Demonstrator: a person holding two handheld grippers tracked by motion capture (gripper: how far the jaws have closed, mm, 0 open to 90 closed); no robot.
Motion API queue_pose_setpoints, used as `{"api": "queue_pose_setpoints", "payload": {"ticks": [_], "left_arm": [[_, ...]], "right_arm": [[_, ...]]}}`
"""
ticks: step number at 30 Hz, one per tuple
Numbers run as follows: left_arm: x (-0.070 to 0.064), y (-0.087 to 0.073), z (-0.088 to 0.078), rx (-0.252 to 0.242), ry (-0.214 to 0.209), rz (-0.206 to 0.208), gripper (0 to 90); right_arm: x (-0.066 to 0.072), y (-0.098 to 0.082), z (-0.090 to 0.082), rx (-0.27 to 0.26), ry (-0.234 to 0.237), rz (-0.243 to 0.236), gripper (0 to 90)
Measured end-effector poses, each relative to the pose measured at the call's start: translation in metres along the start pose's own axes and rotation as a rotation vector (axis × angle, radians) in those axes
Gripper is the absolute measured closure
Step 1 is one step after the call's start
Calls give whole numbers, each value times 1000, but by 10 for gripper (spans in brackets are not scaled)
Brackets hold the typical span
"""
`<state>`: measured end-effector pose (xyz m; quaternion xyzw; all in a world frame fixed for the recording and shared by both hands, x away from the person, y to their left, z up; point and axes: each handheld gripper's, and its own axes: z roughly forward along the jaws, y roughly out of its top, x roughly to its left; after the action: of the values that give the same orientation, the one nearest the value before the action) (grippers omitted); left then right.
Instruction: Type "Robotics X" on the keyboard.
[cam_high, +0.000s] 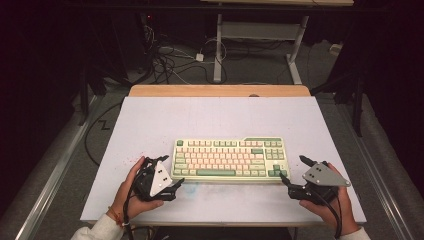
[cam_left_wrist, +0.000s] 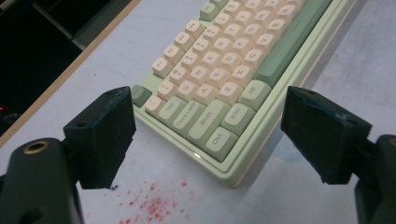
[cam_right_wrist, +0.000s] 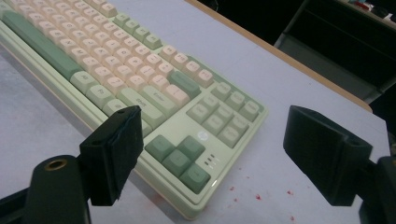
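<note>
Setting: lab or test room, dim, lit only over the work area. A white board (cam_high: 150, 125) lies on a wooden table (cam_high: 220, 90), its surface marked with red specks (cam_left_wrist: 154, 205). Around it, black curtains (cam_high: 45, 60) close off both sides. Grey carpet floor (cam_high: 250, 70) behind the table, with a tangle of loose cables (cam_high: 167, 60) running to a white plug box (cam_high: 199, 57). The white metal legs of a second desk (cam_high: 217, 45) stand at the back. Metal rails (cam_high: 55, 175) run along the floor beside the table. A keyboard (cam_high: 230, 159) is set out alone on the board.
</note>
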<state>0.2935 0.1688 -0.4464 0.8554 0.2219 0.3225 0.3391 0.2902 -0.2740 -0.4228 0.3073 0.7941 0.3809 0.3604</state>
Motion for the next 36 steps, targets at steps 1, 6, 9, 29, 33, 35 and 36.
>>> {"api": "queue_pose_setpoints", "payload": {"ticks": [1,6,9,29,33,35,36], "left_arm": [[0,-1,0,3,3,-2,167],[2,-8,-1,18,4,-15,167],[3,-12,-2,25,10,-18,167],[12,-38,-11,66,16,-69,167],[14,-42,-11,70,15,-81,167],[15,-43,-10,73,8,-84,167],[15,-44,-10,77,10,-84,167]], "right_arm": [[0,-1,-1,3,-1,5,202],[-2,-6,-2,14,-11,8,199],[-4,-9,-3,21,-17,6,198],[-11,-29,-9,61,-44,39,193],[-12,-38,-10,71,-46,46,193],[-12,-42,-10,75,-48,52,193],[-12,-44,-10,77,-45,54,193]]}}
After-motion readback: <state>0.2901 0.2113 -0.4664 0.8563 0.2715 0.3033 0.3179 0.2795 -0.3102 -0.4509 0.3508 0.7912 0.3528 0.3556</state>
